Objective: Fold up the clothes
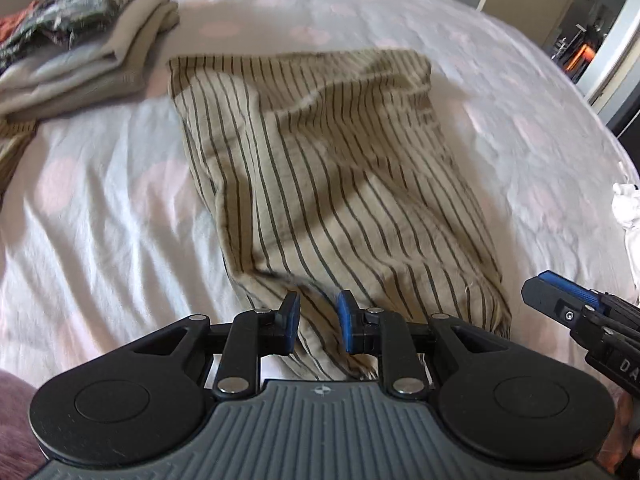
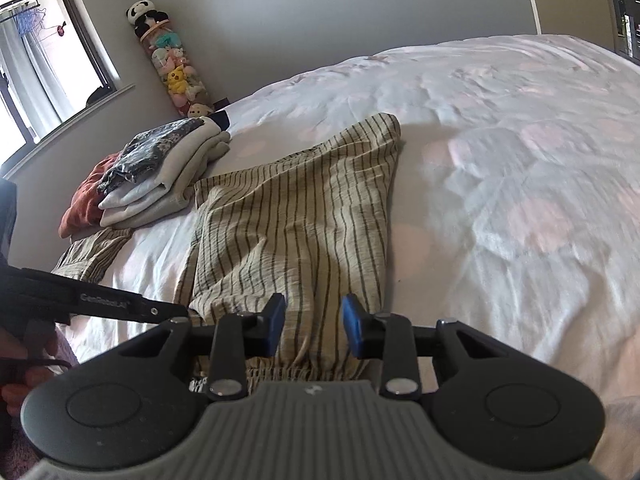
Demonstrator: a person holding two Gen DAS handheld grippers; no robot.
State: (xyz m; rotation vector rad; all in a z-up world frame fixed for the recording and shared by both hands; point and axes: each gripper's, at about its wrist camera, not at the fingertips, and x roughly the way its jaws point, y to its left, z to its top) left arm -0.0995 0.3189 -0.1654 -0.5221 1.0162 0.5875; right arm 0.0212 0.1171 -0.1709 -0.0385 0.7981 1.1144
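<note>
A beige cotton garment with thin dark stripes (image 1: 328, 184) lies spread on the white bed cover with pale pink dots (image 1: 100, 208), its gathered waistband nearest the person at six o'clock and its far edge running toward twelve. It already looks doubled lengthwise into one narrow panel, though the creases leave that uncertain. The left gripper (image 1: 318, 318) and right gripper (image 2: 310, 328) both hover over the near edge, fingers parted with the cloth showing in the gap, pinching nothing; that spacing would suit taking the waistband at two corners. At ten o'clock sits a stack of folded clothes in grey, cream and dark print (image 2: 160, 168), probably where folded pieces are collected.
</note>
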